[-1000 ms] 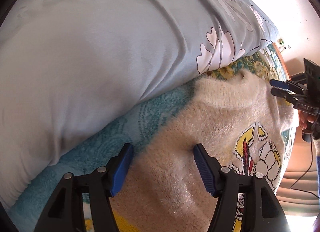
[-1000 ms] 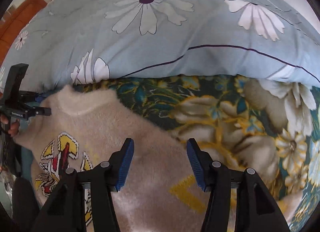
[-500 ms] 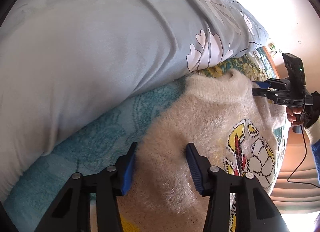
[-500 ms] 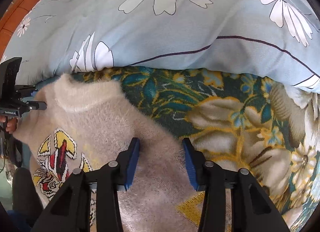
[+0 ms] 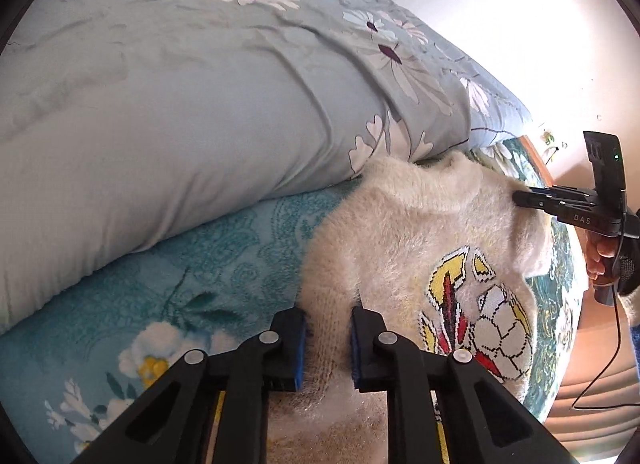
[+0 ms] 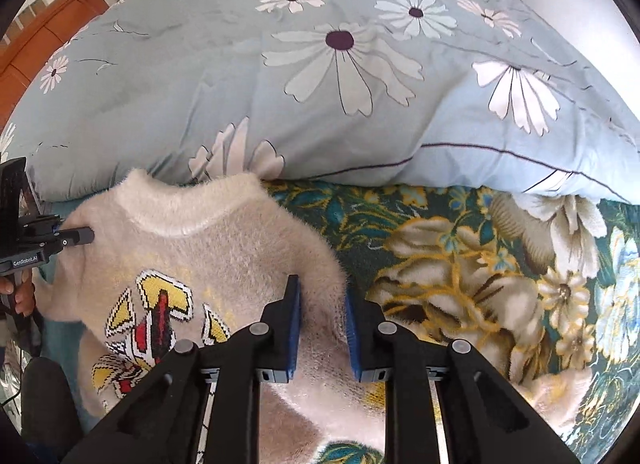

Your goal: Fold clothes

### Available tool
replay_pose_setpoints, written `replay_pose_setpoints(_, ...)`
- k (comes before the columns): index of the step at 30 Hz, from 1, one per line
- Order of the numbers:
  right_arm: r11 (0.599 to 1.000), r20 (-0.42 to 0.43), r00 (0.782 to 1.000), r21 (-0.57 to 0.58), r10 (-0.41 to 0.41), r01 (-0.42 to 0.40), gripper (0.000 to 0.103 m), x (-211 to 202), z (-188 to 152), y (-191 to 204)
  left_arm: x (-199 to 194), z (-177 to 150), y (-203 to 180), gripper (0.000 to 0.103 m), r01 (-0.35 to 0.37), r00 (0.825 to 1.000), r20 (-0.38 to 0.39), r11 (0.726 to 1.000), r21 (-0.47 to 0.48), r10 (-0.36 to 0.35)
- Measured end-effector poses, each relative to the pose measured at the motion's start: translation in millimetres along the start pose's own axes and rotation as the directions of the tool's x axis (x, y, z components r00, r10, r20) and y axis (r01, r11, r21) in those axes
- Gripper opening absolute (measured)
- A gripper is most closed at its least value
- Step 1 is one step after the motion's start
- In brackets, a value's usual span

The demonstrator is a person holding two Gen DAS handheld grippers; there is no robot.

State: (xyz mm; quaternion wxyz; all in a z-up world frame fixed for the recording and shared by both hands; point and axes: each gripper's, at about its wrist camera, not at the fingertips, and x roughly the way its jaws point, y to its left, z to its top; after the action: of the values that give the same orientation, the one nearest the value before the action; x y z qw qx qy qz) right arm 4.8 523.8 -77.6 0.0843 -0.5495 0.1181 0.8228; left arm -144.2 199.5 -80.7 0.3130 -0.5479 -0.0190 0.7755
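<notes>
Both tools narrower than 1 s ago: left tool (image 5: 326, 338) pinches sweater (image 5: 420, 240) shoulder, right tool (image 6: 320, 338) pinches other shoulder, lower centre; duvet (image 6: 320, 84) fills upper frame.

fuzzy cream sweater (image 6: 208, 260), front up, shoulders bunched

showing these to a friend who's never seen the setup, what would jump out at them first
The fluffy cream sweater with its yellow and red picture lies in the middle of the bed, collar up against the big pale blue daisy pillow. Each shoulder is pinched: the left tool and the right tool are both shut on the sweater. To the right of the sweater in the right view spreads a dark green flowered blanket.
</notes>
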Motion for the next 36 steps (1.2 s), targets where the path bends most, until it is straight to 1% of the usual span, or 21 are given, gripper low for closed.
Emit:
replay_pose_setpoints(4,0.999,0.072,0.997,-0.042,0.006,-0.003,0.020,-26.2,22.3,14.3,-38.3,1.1,8.6,0.017,-0.028,0.995,0.098,0.999,-0.035,0.031)
replay_pose_setpoints(6,0.997,0.104,0.994,-0.078,0.017,-0.009,0.020,-27.6,43.0,34.1,-57.5,5.4,19.7,0.017,-0.062,0.989,0.134,0.997,-0.044,0.068)
replay_pose_setpoints(9,0.990,0.144,0.989,-0.140,0.038,-0.018,0.020,-27.7,78.1,64.5,-80.6,14.0,42.6,0.017,-0.124,0.975,0.178,0.990,-0.074,0.135)
replay_pose_setpoints(10,0.987,0.154,0.987,-0.162,0.044,-0.018,0.020,-25.0,90.5,73.8,-85.1,16.8,51.8,0.017,-0.143,0.970,0.186,0.985,-0.091,0.158)
replay_pose_setpoints(11,0.984,0.160,0.986,-0.179,0.053,-0.024,0.020,-18.5,103.3,83.7,-89.0,19.2,61.8,0.017,-0.179,0.958,0.201,0.975,-0.131,0.203)
replay_pose_setpoints(12,0.981,0.167,0.984,-0.192,0.060,-0.027,0.020,-12.6,116.9,92.7,-92.7,21.7,73.4,0.017,-0.201,0.950,0.208,0.966,-0.164,0.232)
replay_pose_setpoints(14,0.977,0.164,0.984,-0.211,0.064,-0.028,0.020,5.2,142.9,111.1,-93.1,23.7,98.9,0.017,-0.218,0.944,0.203,0.953,-0.213,0.261)
replay_pose_setpoints(16,0.975,0.137,0.989,-0.220,0.061,-0.029,0.020,26.7,163.2,128.2,-88.5,27.1,122.7,0.017,-0.235,0.939,0.187,0.936,-0.262,0.288)
replay_pose_setpoints(19,0.976,0.084,0.996,-0.219,0.024,-0.005,0.020,61.4,179.5,148.0,-67.7,25.7,154.8,0.017,-0.237,0.946,0.138,0.916,-0.324,0.294)
replay_pose_setpoints(21,0.979,0.056,0.998,-0.205,-0.003,0.015,0.020,81.7,187.7,152.9,-47.3,26.9,163.9,0.017,-0.248,0.949,0.105,0.908,-0.338,0.298)
replay_pose_setpoints(24,0.983,0.031,0.999,-0.178,-0.041,0.046,0.020,97.6,192.9,158.4,-29.2,28.4,172.3,0.017,-0.270,0.947,0.079,0.903,-0.334,0.312)
replay_pose_setpoints(26,0.983,0.015,0.998,-0.171,-0.064,0.065,0.021,107.9,196.4,159.0,-25.6,29.1,177.4,0.017,-0.272,0.948,0.069,0.900,-0.340,0.312)
replay_pose_setpoints(29,0.980,-0.006,0.996,-0.176,-0.093,0.090,0.021,118.6,198.0,159.9,-19.9,31.4,185.7,0.018,-0.254,0.955,0.056,0.896,-0.364,0.293)
replay_pose_setpoints(32,0.979,-0.015,0.994,-0.174,-0.108,0.104,0.022,122.2,199.0,161.5,-26.2,30.3,187.6,0.022,-0.216,0.964,0.063,0.902,-0.373,0.257)
replay_pose_setpoints(34,0.980,-0.006,0.994,-0.172,-0.107,0.104,0.025,117.5,198.0,162.1,-36.8,26.4,186.0,0.023,-0.177,0.972,0.082,0.910,-0.375,0.223)
replay_pose_setpoints(35,0.979,0.004,0.995,-0.175,-0.104,0.103,0.026,112.7,196.7,162.6,-40.8,25.1,184.4,0.025,-0.171,0.972,0.086,0.909,-0.379,0.219)
replay_pose_setpoints(36,0.978,0.015,0.995,-0.179,-0.103,0.104,0.029,107.8,195.2,163.2,-44.2,24.3,182.7,0.030,-0.169,0.972,0.090,0.908,-0.384,0.219)
